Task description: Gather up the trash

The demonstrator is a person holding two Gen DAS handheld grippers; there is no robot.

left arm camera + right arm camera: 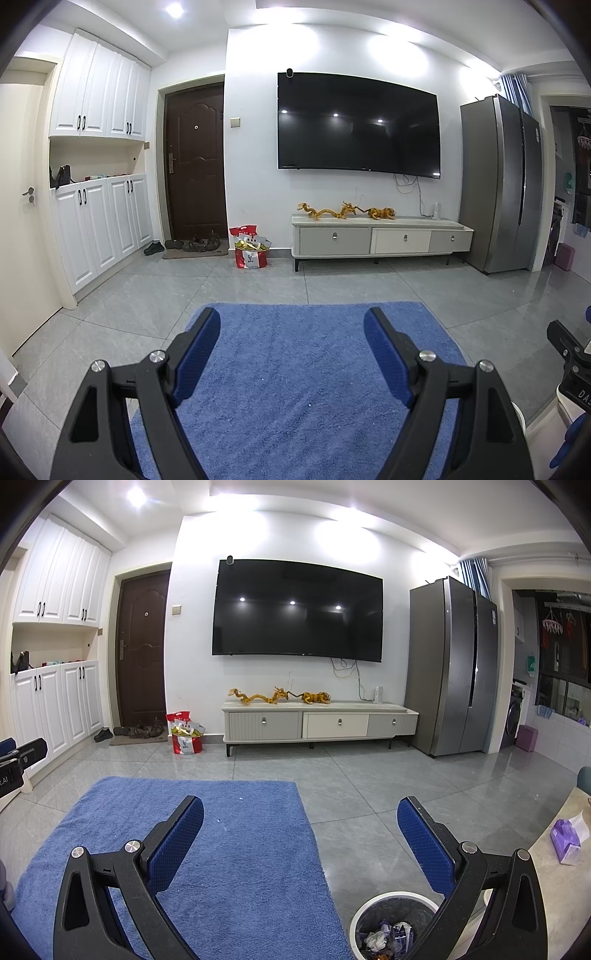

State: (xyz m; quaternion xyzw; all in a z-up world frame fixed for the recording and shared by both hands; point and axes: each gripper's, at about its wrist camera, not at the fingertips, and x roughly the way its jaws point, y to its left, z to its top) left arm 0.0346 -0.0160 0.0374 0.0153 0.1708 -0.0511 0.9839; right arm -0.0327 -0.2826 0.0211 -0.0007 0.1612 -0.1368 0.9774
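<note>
My left gripper (291, 317) is open and empty, held above a blue rug (295, 387). My right gripper (301, 806) is open and empty, over the rug's right edge (221, 849) and the grey tile floor. A round white trash bin (391, 923) with a dark liner stands on the floor below the right gripper's right finger; crumpled wrappers and paper (388, 936) lie inside it. A few tiny white specks (241, 798) lie on the rug.
A purple tissue pack (565, 840) lies on a beige table (561, 904) at the right. A red and white bag (251, 249) stands by the wall near the door. A TV cabinet (380, 238), fridge (498, 184) and white cupboards (96, 221) line the walls.
</note>
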